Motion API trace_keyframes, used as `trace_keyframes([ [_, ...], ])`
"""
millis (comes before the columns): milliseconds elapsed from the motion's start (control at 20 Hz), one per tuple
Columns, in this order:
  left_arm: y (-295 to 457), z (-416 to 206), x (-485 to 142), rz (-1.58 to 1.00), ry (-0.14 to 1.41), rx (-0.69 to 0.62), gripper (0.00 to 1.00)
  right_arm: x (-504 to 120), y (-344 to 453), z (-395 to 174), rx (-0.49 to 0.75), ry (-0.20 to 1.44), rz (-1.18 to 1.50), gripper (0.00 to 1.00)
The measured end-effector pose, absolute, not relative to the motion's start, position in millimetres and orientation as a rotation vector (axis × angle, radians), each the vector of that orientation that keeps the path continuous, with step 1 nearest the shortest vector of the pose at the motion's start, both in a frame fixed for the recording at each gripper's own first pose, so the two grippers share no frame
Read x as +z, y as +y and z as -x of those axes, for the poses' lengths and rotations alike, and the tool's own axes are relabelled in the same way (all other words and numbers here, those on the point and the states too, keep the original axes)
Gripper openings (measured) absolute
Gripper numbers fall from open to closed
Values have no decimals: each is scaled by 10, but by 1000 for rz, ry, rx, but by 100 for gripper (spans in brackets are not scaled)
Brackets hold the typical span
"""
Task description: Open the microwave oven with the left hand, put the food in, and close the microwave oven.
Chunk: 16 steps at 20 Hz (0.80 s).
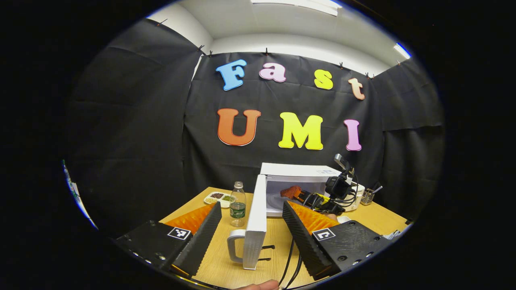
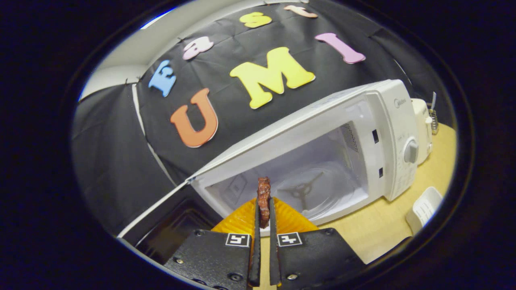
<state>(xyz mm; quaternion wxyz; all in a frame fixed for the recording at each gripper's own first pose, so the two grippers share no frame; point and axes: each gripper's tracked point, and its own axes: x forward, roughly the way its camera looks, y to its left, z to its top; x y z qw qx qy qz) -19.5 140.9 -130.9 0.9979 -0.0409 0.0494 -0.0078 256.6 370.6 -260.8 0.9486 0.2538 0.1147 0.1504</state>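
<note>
The right gripper [image 2: 263,209] is holding the food [image 2: 264,197], a thin reddish-brown piece, w/ both fingers pressed flat on its sides. The piece is standing up out of the fingertips, long axis pointing along the fingers, toward the microwave oven [image 2: 387,133]. The cavity is lying straight ahead of the food, just beyond it, and the glass turntable [image 2: 306,185] is sitting ahead and slightly to the right in the right gripper view. So the coming move, as I judge it, is a push straight forward, then a release over the plate.

The door [image 1: 256,225] is swung fully open, edge-on in the left gripper view, its handle [image 1: 234,245] facing outward. The left gripper [image 1: 252,209] is hanging w/ fingers wide apart, one each side of the door edge, not touching it. This one is nearer to the door for the closing; the right gripper [image 1: 300,195] is nearer to the cavity.
</note>
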Motion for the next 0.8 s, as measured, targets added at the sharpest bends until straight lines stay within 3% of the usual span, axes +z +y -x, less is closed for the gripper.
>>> trace_keyframes([
  [400,1485,221,-1297,60,116,1,94,-3046,3655,-3300,101,288,-772,12],
  [750,1454,231,-1301,39,117,-2,94,-3318,3718,-3545,72,364,-715,19],
  [800,1456,221,-1334,41,122,2,94,-3297,3691,-3548,65,361,-697,5],
])
